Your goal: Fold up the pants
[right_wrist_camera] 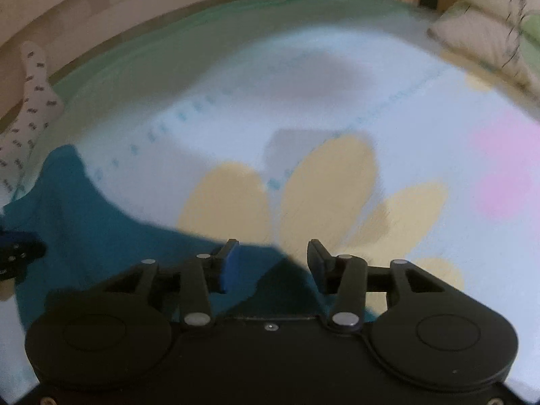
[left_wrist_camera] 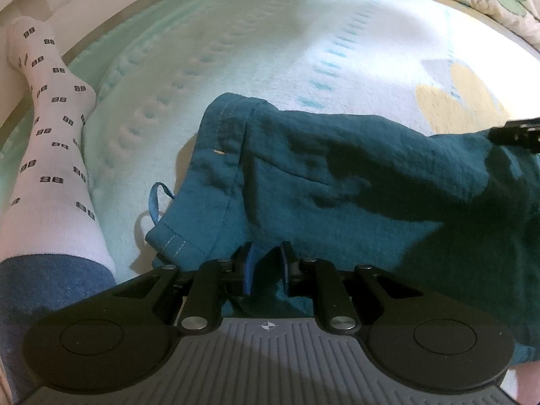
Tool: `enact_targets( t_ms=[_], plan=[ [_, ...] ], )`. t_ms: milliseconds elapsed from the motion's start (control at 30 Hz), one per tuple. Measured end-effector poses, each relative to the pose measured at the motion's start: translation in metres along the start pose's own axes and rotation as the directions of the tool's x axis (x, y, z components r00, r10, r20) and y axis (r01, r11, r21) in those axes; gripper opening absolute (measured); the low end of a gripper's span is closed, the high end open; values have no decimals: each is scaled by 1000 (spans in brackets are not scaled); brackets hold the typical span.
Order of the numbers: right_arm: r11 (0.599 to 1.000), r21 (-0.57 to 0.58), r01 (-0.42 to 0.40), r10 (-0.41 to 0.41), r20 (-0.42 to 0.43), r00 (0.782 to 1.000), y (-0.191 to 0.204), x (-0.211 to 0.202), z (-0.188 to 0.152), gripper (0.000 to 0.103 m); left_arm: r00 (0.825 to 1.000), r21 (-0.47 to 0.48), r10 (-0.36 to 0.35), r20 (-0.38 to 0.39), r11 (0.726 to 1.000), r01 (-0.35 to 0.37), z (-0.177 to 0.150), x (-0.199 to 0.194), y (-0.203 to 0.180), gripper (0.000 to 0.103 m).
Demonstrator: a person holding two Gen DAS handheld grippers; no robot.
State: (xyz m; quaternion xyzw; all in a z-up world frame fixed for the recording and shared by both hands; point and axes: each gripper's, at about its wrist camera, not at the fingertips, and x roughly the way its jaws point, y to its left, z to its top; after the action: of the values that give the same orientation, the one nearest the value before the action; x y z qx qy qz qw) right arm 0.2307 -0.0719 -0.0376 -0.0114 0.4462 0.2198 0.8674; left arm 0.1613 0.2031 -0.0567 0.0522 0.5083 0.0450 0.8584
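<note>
I pinch the teal pants (left_wrist_camera: 337, 182) on the blanket (left_wrist_camera: 236, 50) with the left gripper (left_wrist_camera: 265, 263). The right gripper (right_wrist_camera: 273, 263) gapes empty; next, clamp that edge and fold.

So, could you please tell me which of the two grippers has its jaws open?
The right gripper: its jaws stand wide apart over the teal pants. The left gripper is pinched on the cloth.
</note>
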Motion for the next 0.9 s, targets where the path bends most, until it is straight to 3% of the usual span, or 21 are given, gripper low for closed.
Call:
enact_targets(
  t_ms=[100,200,233,367,500,633,800,900],
  plan=[
    [1000,-4,-21,21,-16,1000,4,-1,-4,49,1000,-6,-4,-1,1000,4,0,0,1,16],
    [999,-2,-54,54,-36,998,8,-2,-7,21,1000,-1,0,0,1000,0,0,-1,0,16],
    [998,-2,-61,61,-40,997,8,-1,-9,18,1000,2,2,1,1000,-2,0,-1,0,16],
    [999,-15,-52,51,-32,998,6,-1,-10,20,1000,8,8,3,1000,-8,0,-1,-2,16],
    [1000,-9,-15,15,-8,1000,-2,1,-8,37,1000,8,7,3,1000,-7,-1,-1,-2,16],
    [1000,-22,-2,2,1,1000,-4,-1,-6,40,1000,6,5,3,1000,-5,0,-2,-2,16],
    [999,-46,-13,11,-24,1000,-4,11,-4,48,1000,12,9,7,1000,-9,-1,-2,-3,16],
    [998,16,-58,58,-33,998,-13,15,-2,52,1000,5,4,5,1000,-4,0,-2,-2,16]
  ],
)
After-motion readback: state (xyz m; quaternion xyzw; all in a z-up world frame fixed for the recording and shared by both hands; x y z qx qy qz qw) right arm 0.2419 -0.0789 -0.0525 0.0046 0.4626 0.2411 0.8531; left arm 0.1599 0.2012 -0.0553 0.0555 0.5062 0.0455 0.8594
